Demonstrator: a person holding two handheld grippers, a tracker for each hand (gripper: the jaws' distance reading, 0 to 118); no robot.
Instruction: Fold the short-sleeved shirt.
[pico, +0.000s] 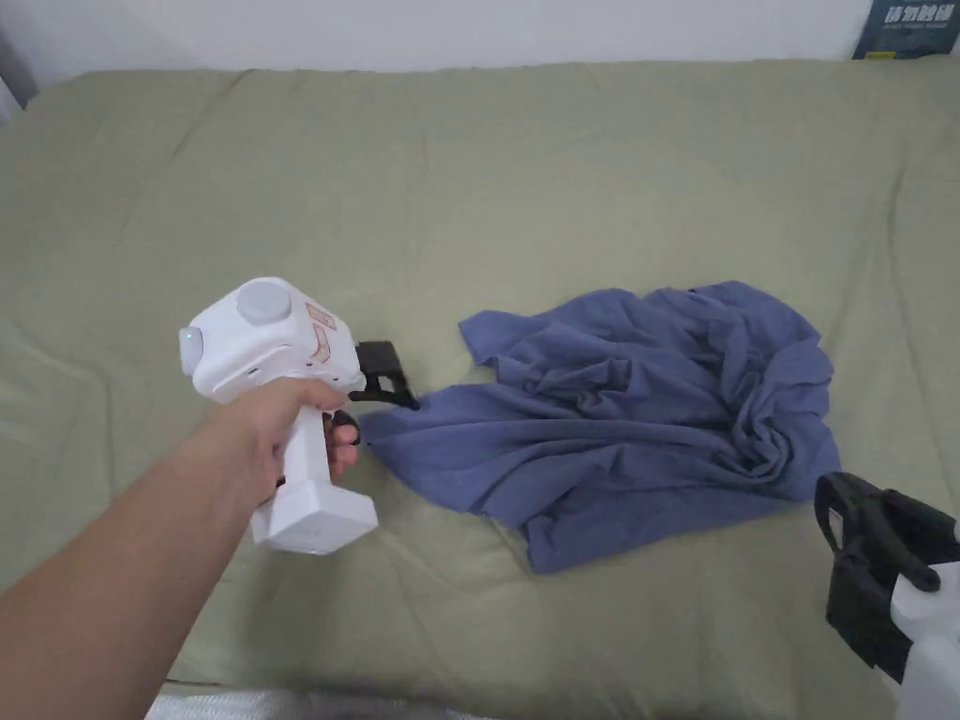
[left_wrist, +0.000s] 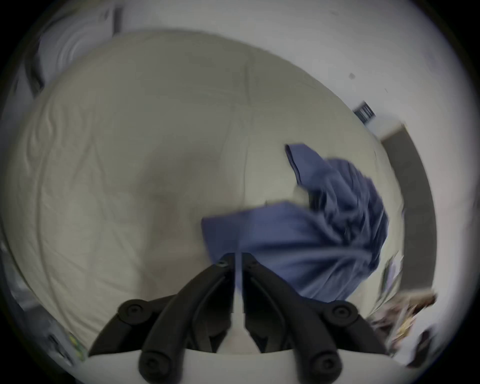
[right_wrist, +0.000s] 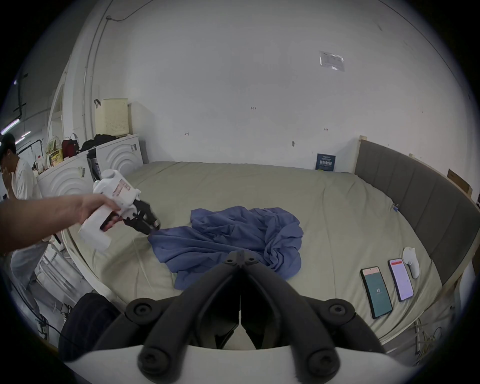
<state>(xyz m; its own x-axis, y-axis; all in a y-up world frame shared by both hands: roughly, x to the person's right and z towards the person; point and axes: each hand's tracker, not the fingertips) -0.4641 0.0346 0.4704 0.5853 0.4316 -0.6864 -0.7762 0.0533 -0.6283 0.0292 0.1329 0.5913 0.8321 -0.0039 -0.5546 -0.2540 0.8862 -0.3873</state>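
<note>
On bed (pico: 281, 169): 1 shirt (pico: 619, 412), 2 phones (right_wrist: 376, 292)

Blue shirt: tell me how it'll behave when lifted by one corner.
The shirt lies crumpled in soft folds on the bed, so it will likely hang limp and drape. It looks thin, so probably light. Bunched layers near its right side may drag along rather than spread out. The left gripper sits at its edge.

Head view looks steeply down on the olive-green bed sheet (pico: 469, 169); both gripper views face across it low, sharing the crumpled blue cotton shirt (right_wrist: 228, 239).
</note>
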